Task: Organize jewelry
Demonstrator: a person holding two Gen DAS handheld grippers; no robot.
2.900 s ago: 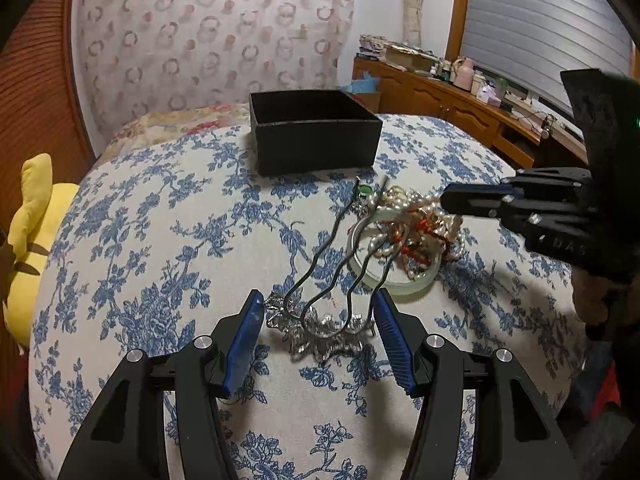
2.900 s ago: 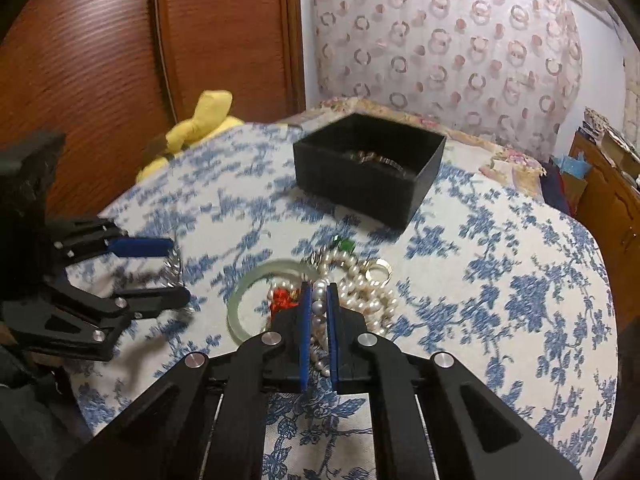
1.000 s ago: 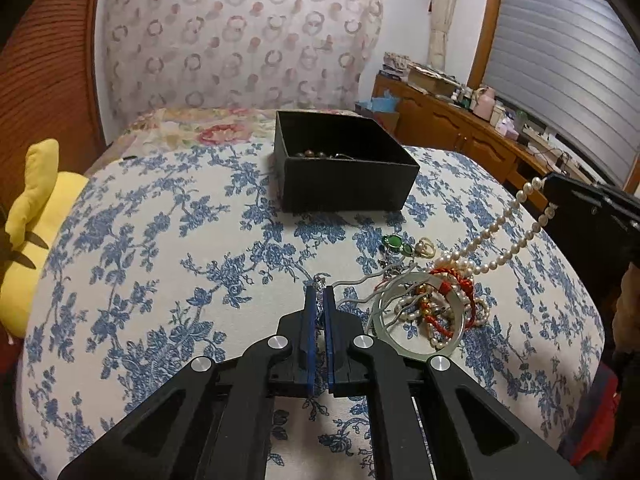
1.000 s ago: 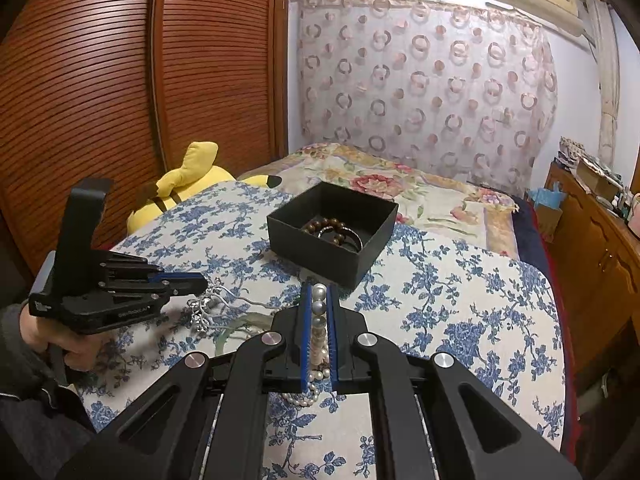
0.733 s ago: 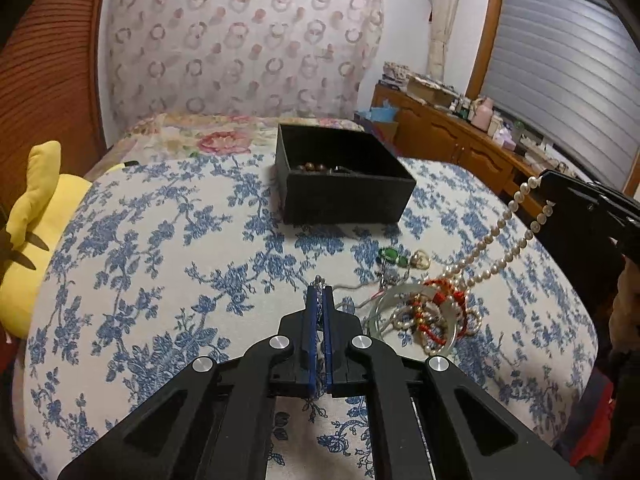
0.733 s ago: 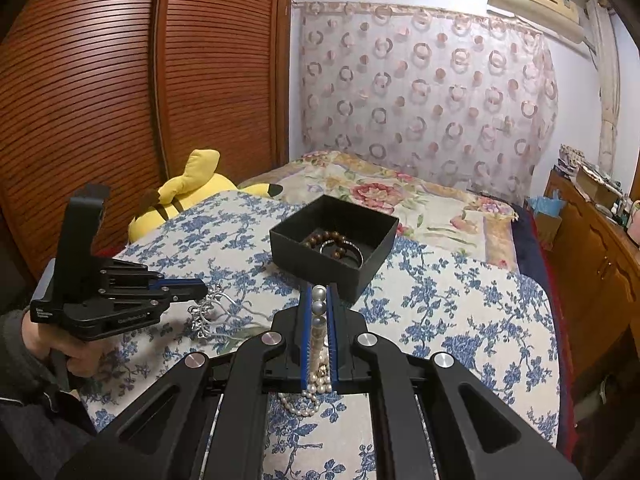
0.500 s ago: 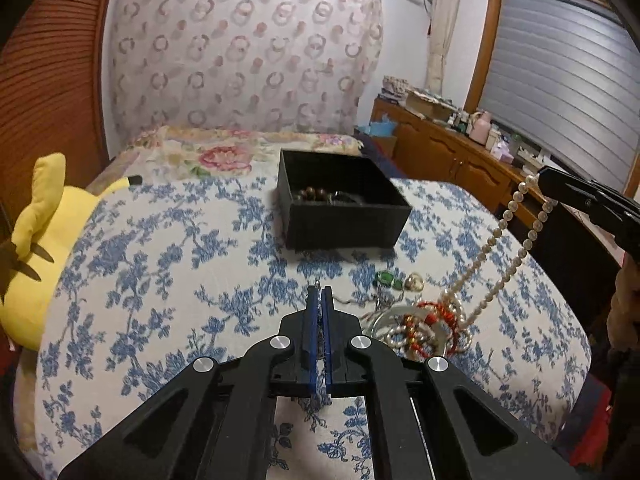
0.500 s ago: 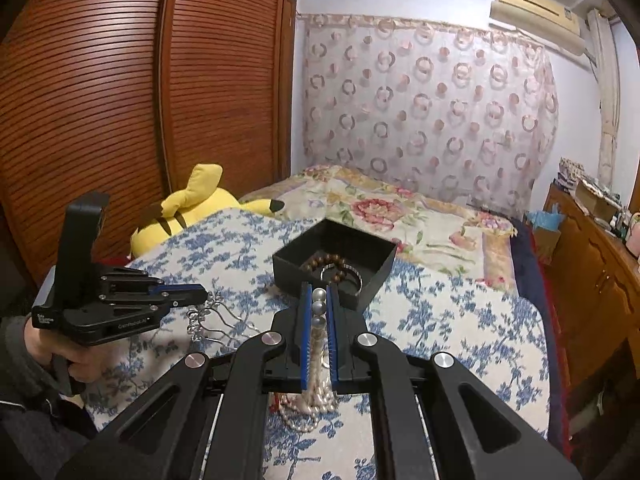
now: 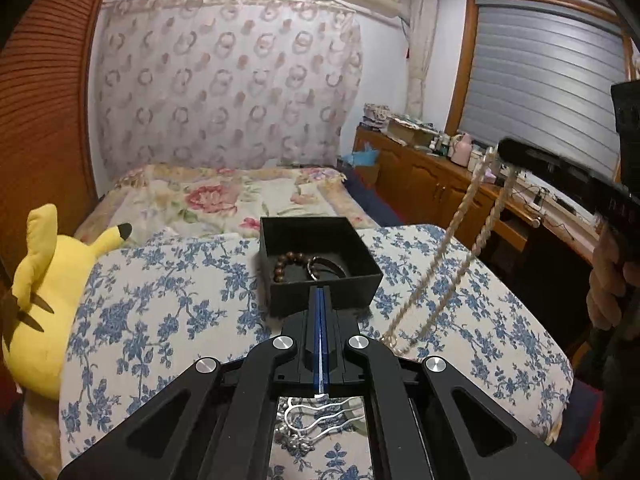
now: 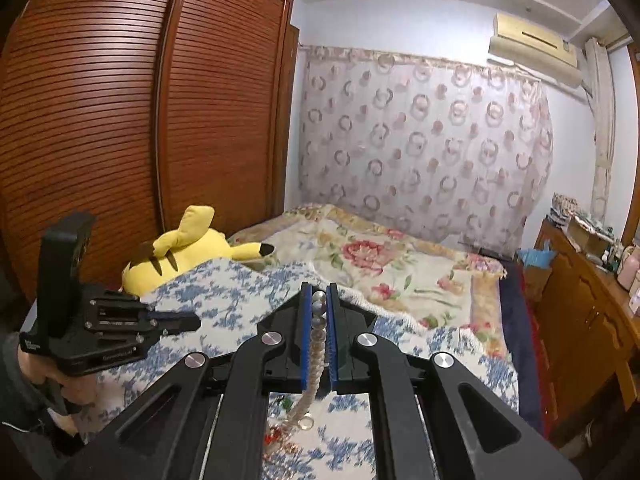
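While clamped, round pearl necklace, square black box

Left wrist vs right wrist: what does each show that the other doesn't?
Left wrist only: the black box with a brown bead bracelet inside, and a silver hairpin hanging below the shut left hand-held gripper. Right wrist only: the wooden wardrobe doors. Both: the pearl necklace clamped in the right hand-held gripper, and the yellow plush.

Glossy pearl necklace; matt black box; slatted wood wardrobe.
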